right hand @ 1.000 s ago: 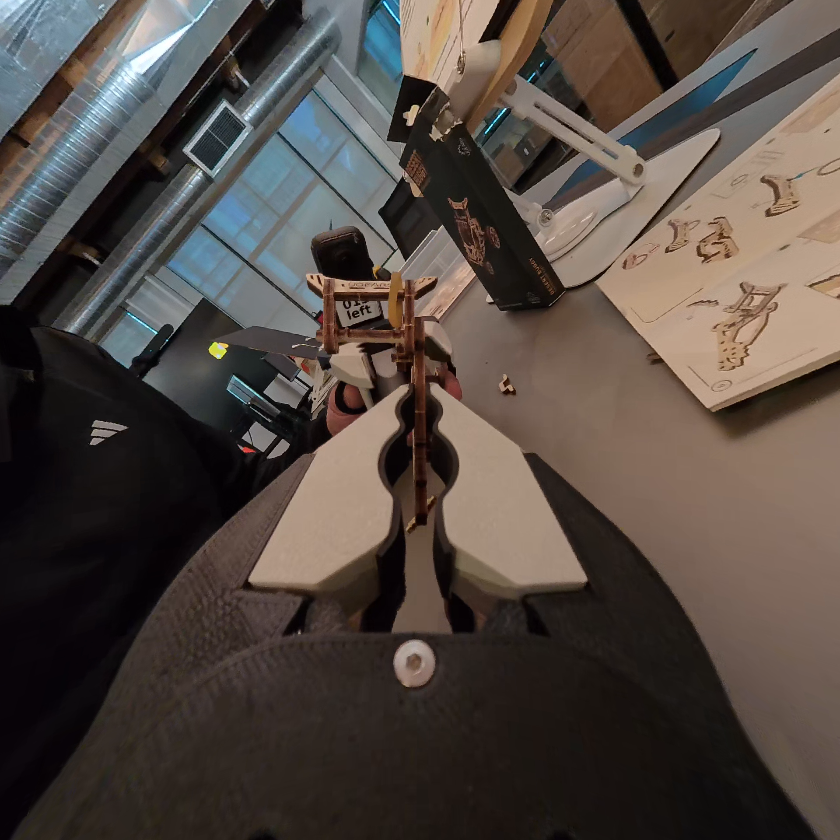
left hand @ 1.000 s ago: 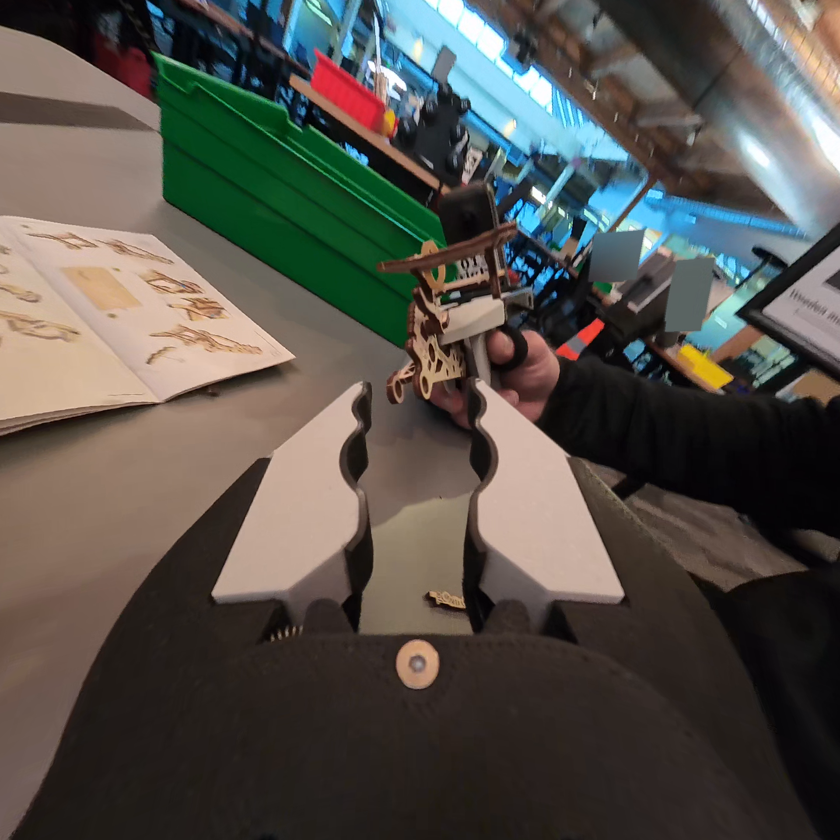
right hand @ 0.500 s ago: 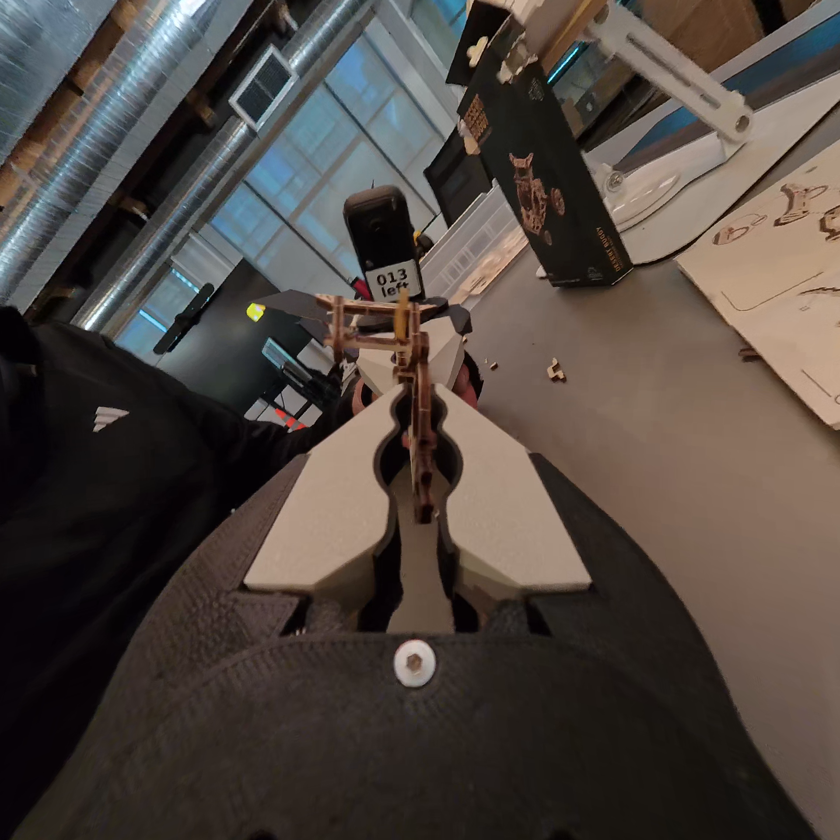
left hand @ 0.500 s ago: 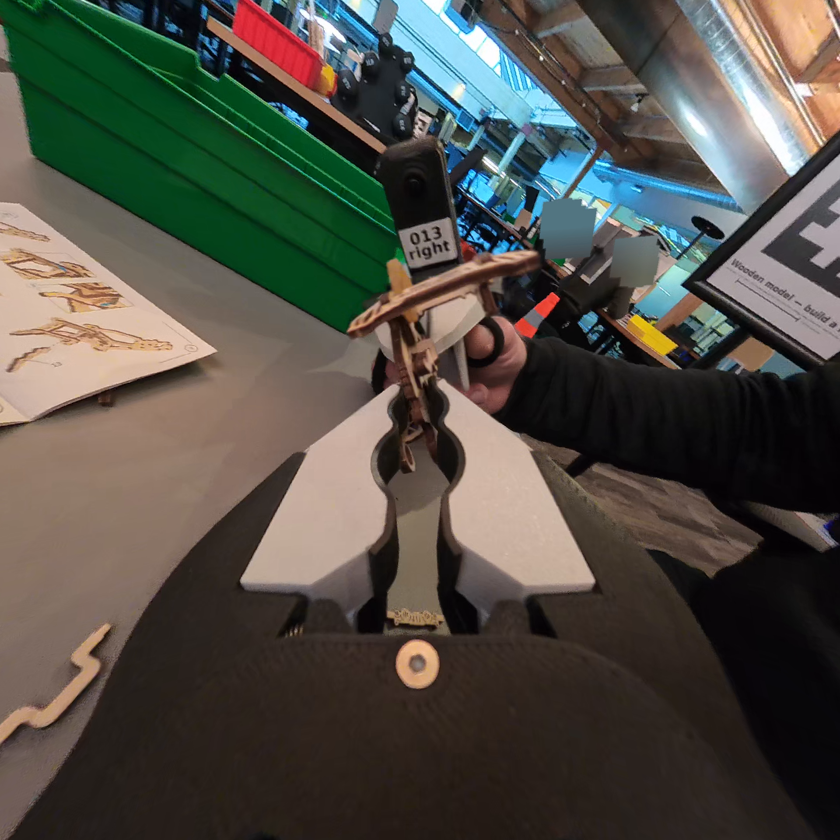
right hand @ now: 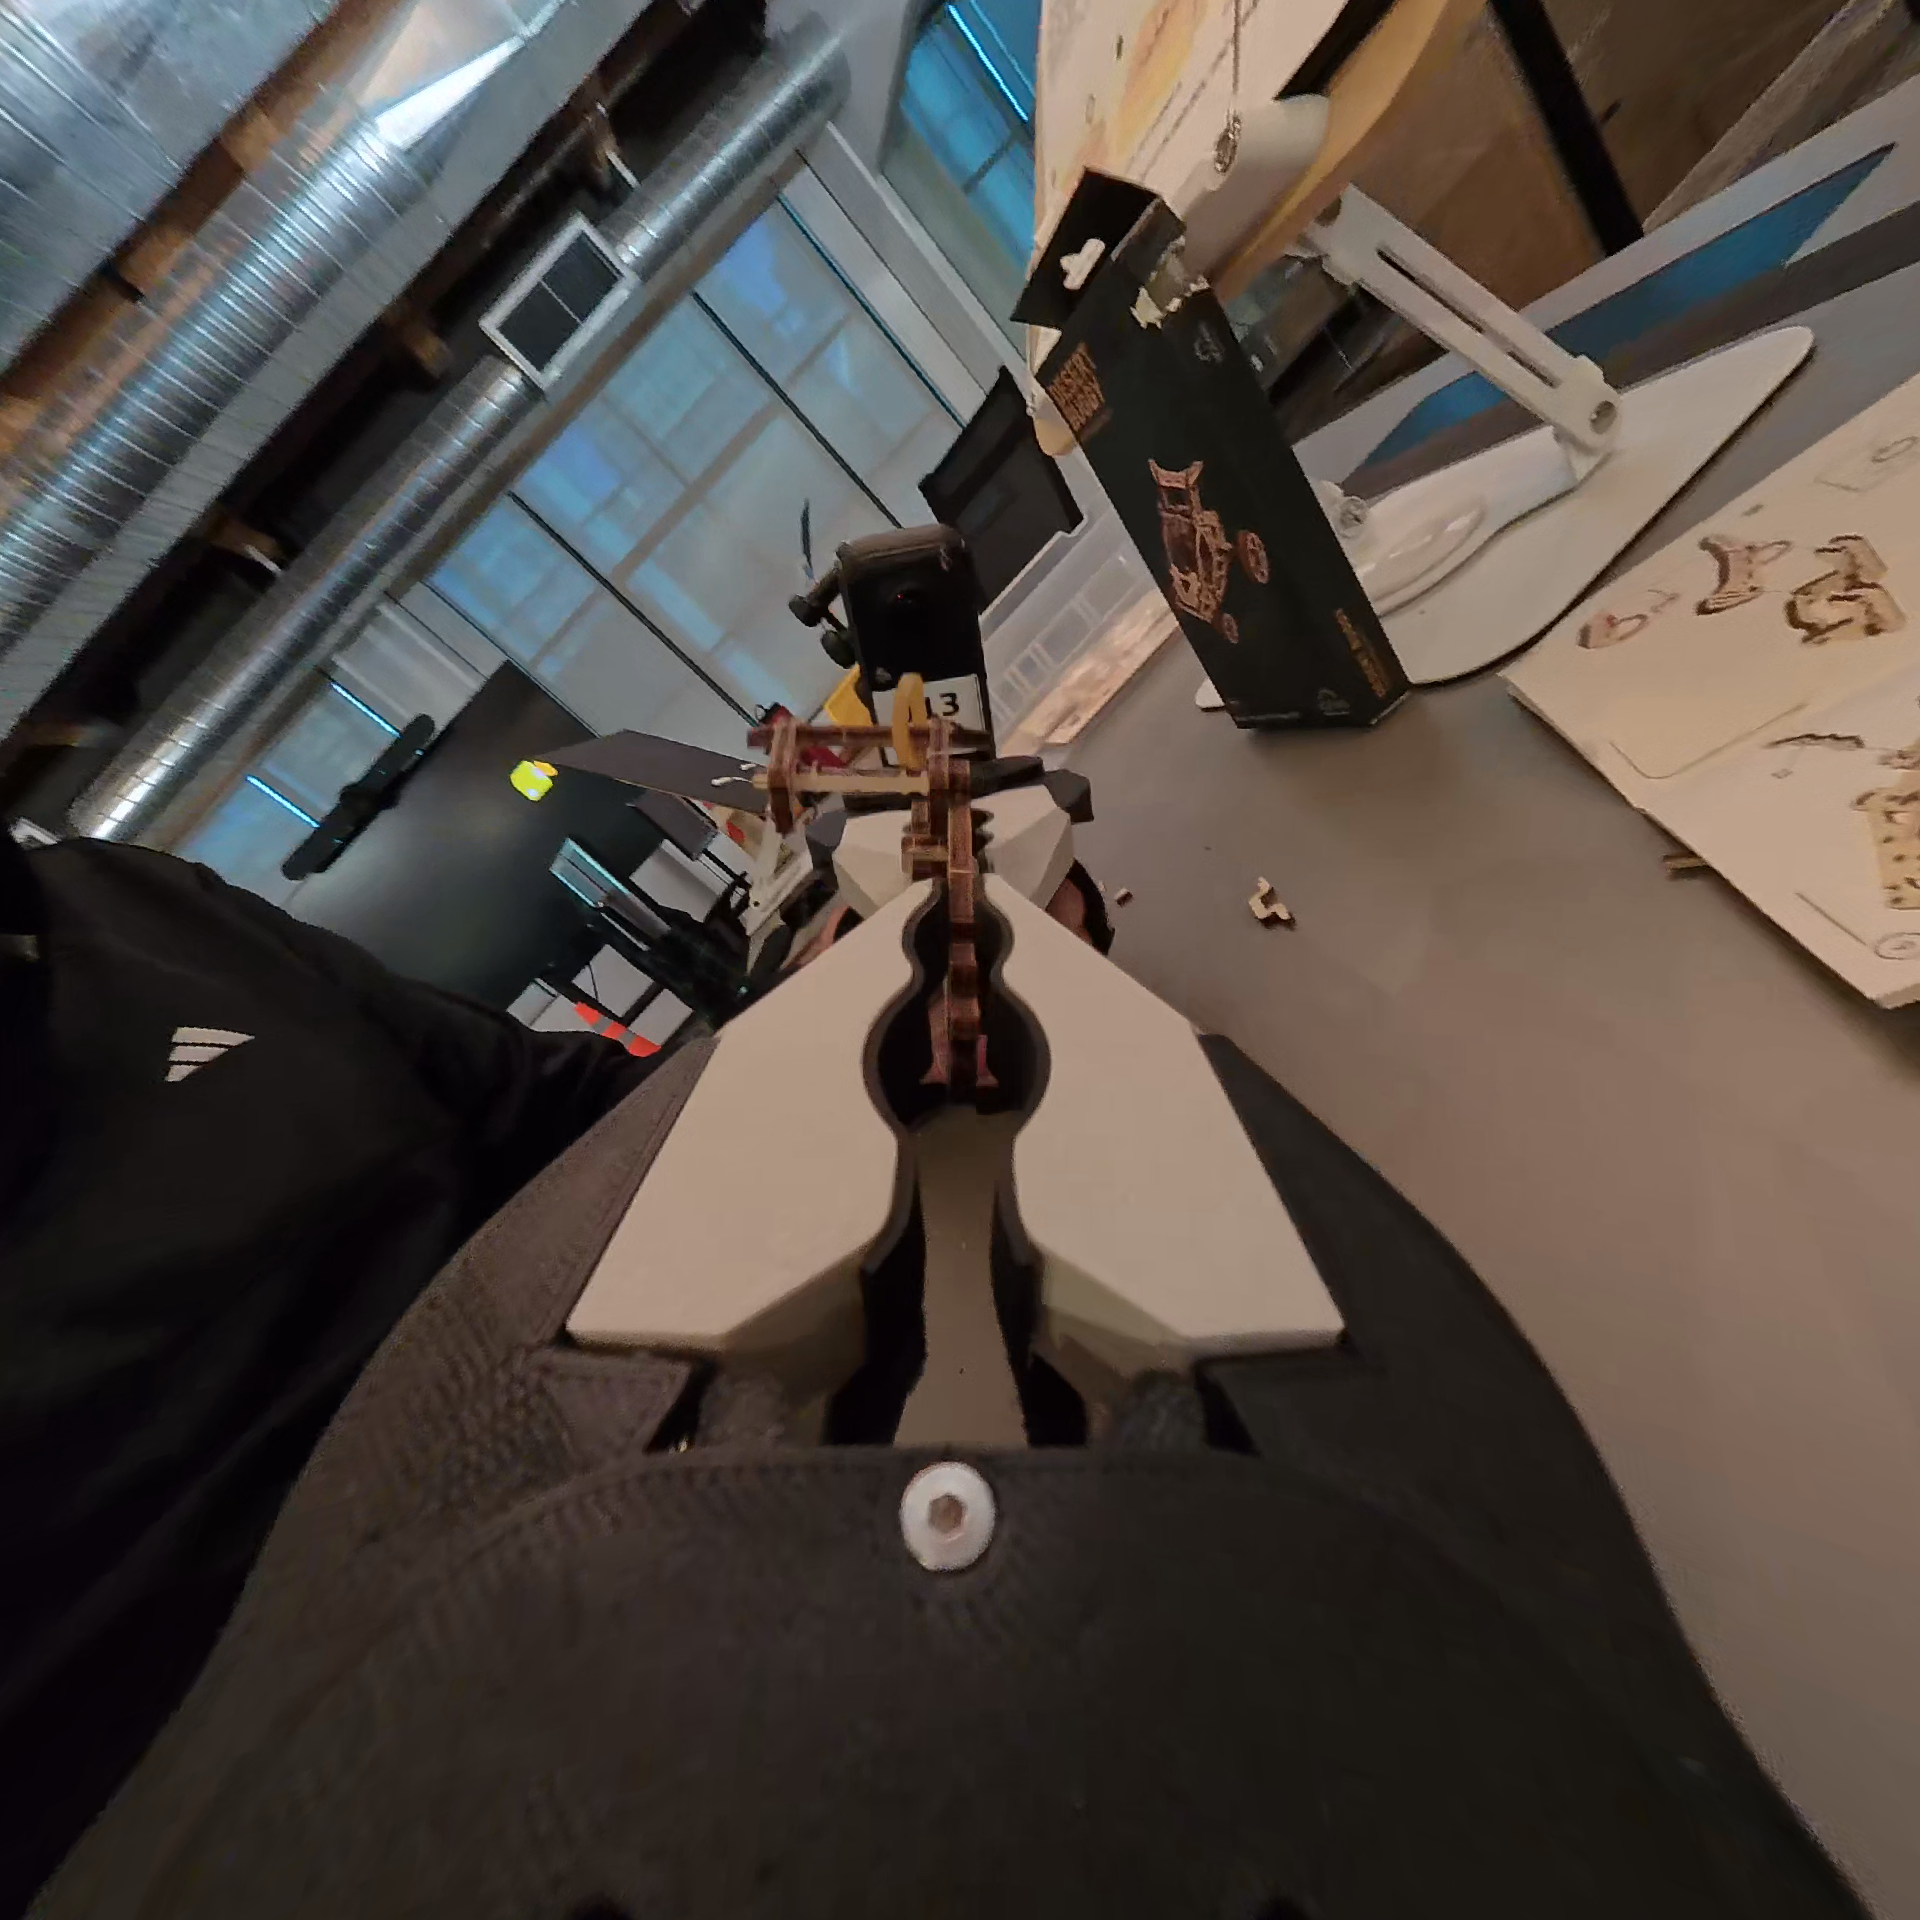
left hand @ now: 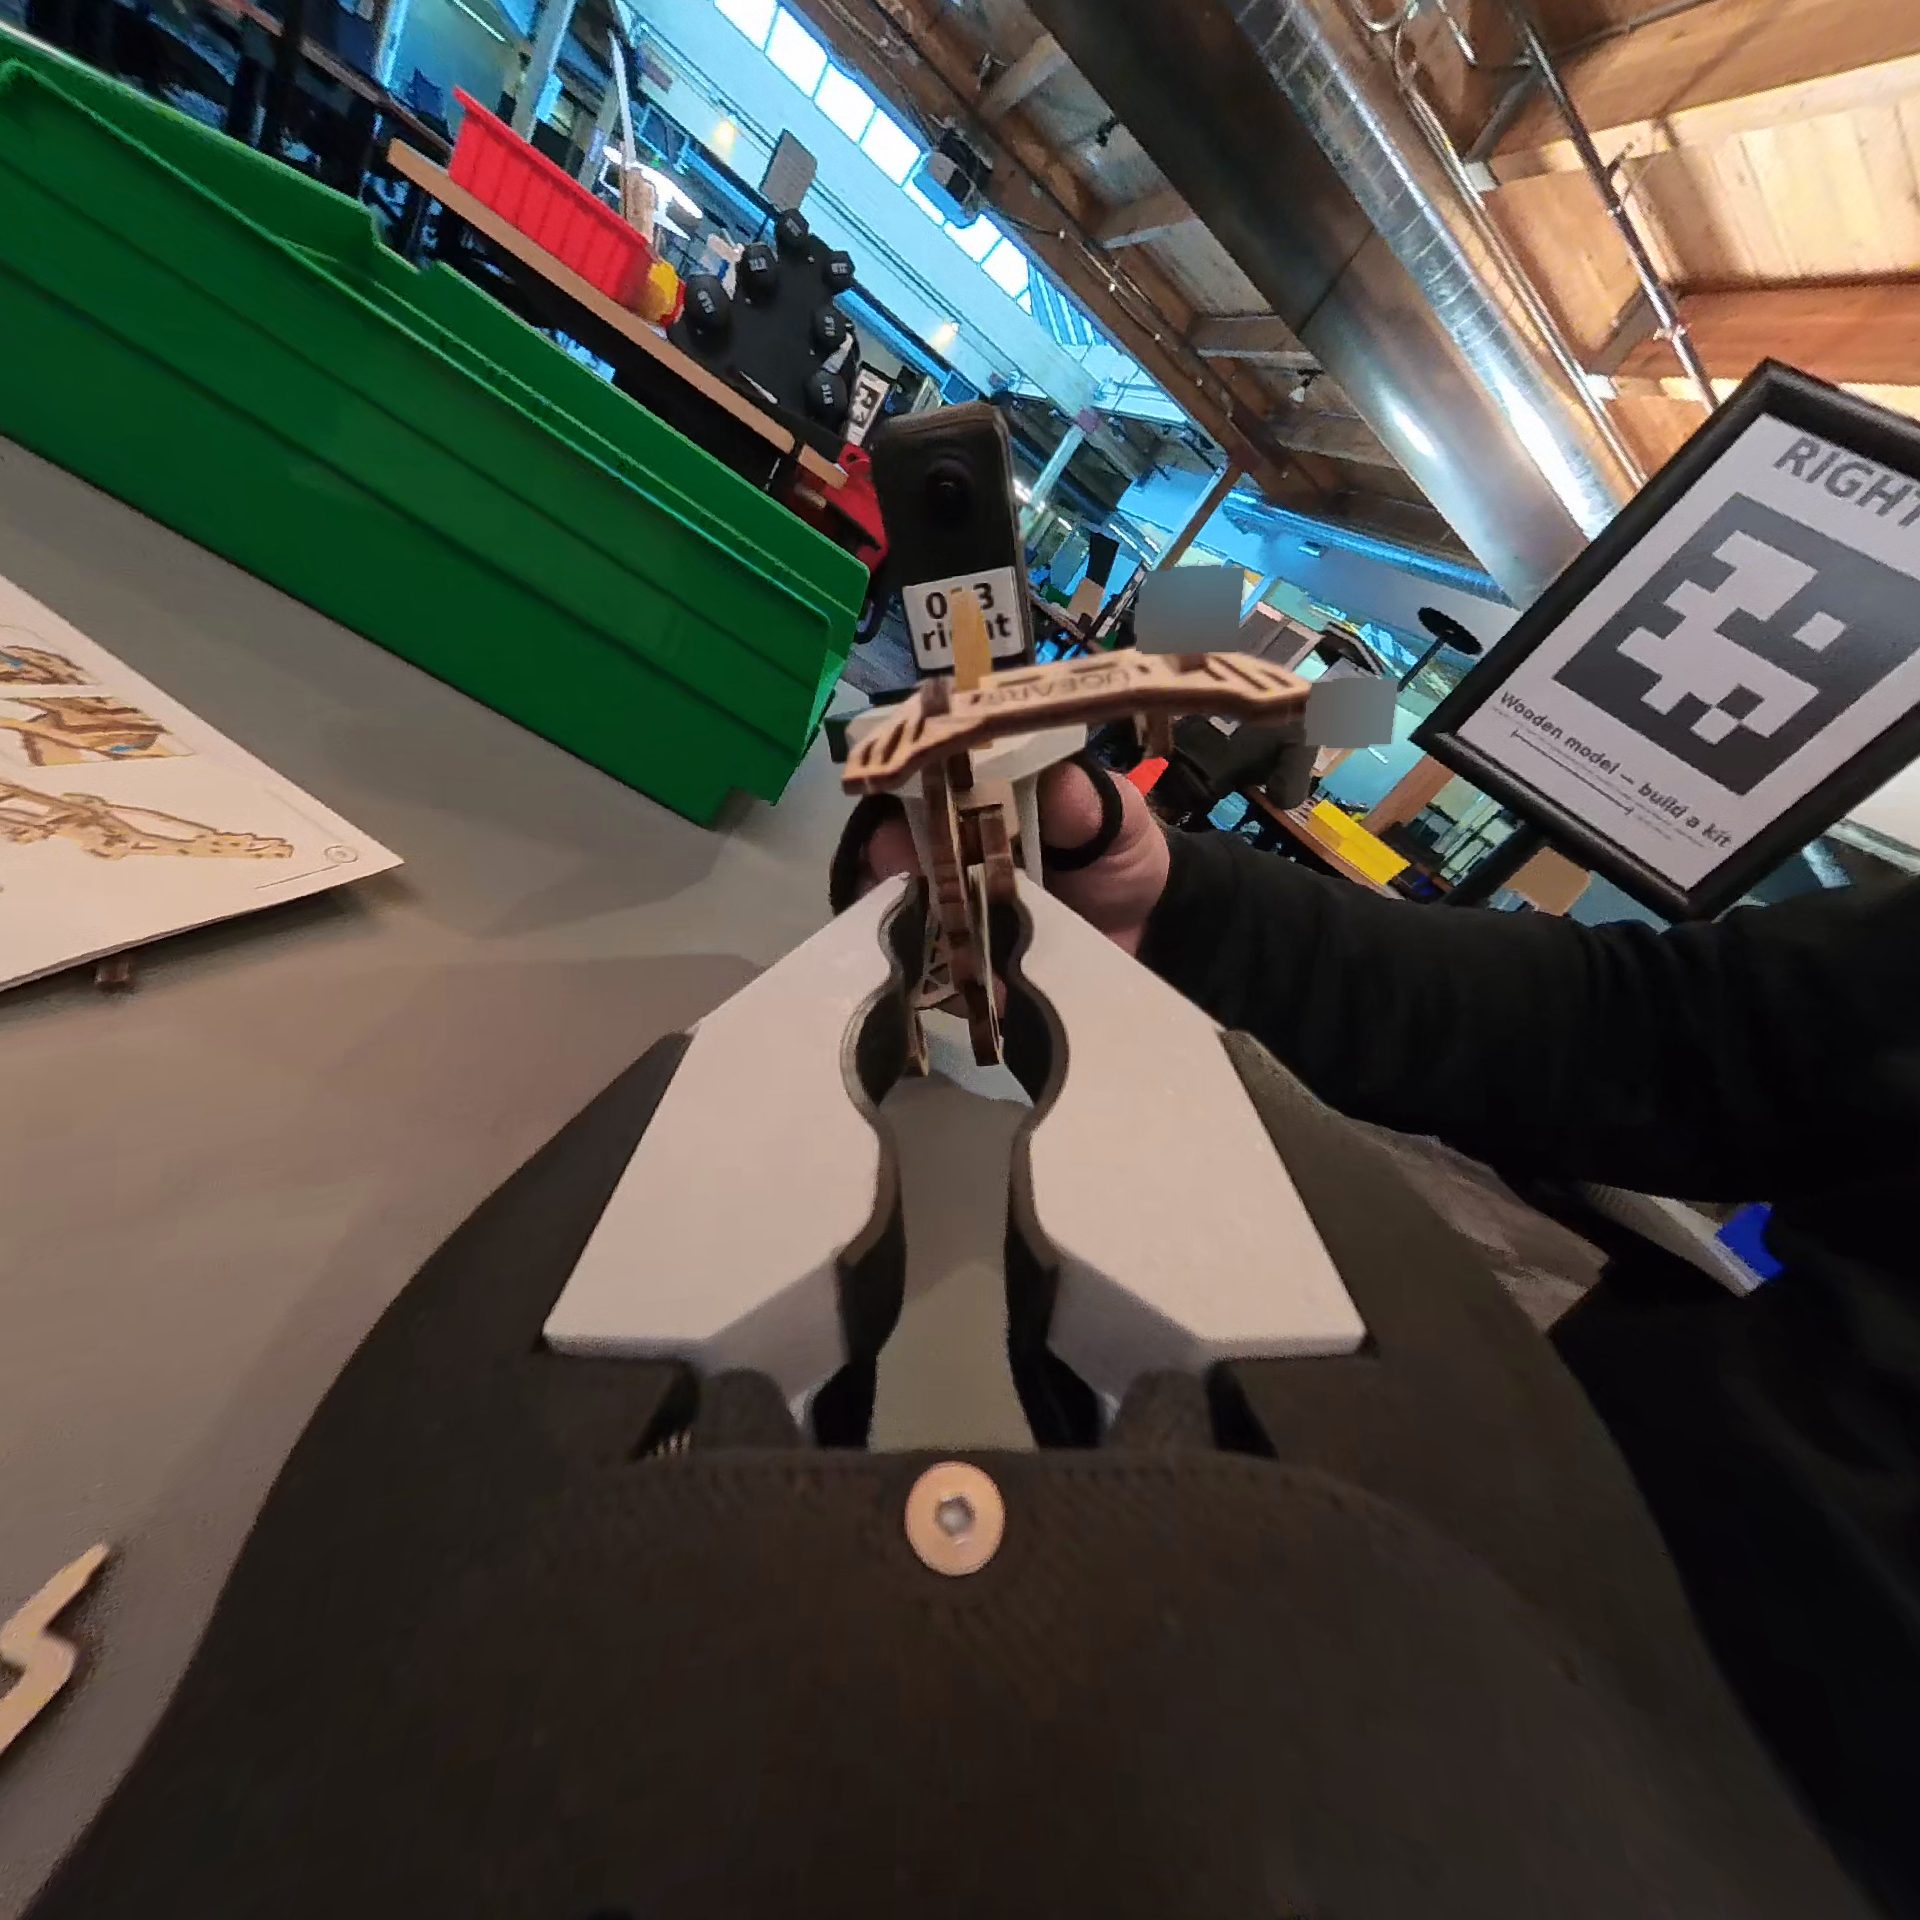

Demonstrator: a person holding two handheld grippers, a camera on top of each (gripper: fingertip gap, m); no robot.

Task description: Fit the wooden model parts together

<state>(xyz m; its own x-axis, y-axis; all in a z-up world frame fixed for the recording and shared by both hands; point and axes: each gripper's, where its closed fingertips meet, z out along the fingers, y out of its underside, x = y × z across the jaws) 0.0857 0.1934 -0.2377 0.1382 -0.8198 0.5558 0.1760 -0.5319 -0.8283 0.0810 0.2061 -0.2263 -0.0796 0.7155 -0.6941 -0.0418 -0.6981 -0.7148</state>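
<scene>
A small wooden model (left hand: 961, 914) of laser-cut plywood, with a flat cross beam (left hand: 1070, 696) on top, is held up above the grey table. My left gripper (left hand: 961, 894) is shut on the model's lower frame. My right gripper (right hand: 954, 888) is shut on the same model (right hand: 951, 966) from the opposite side. The two grippers face each other tip to tip. The black camera (left hand: 940, 509) on the right gripper and the hand (left hand: 1101, 862) holding it show beyond the model. In the right wrist view the cross beam (right hand: 862, 748) sits in front of the left gripper's camera (right hand: 909, 613).
Stacked green bins (left hand: 416, 436) stand at the back left, and an open instruction booklet (left hand: 125, 790) and a loose zigzag wooden part (left hand: 42, 1652) lie on the table. A framed sign (left hand: 1714, 644) stands right. A black box (right hand: 1226, 520), white stand (right hand: 1558, 416) and small wooden piece (right hand: 1270, 902) are near.
My left gripper was open and short of the model; it has moved up to it and shut on its lower frame. My right gripper has kept hold throughout.
</scene>
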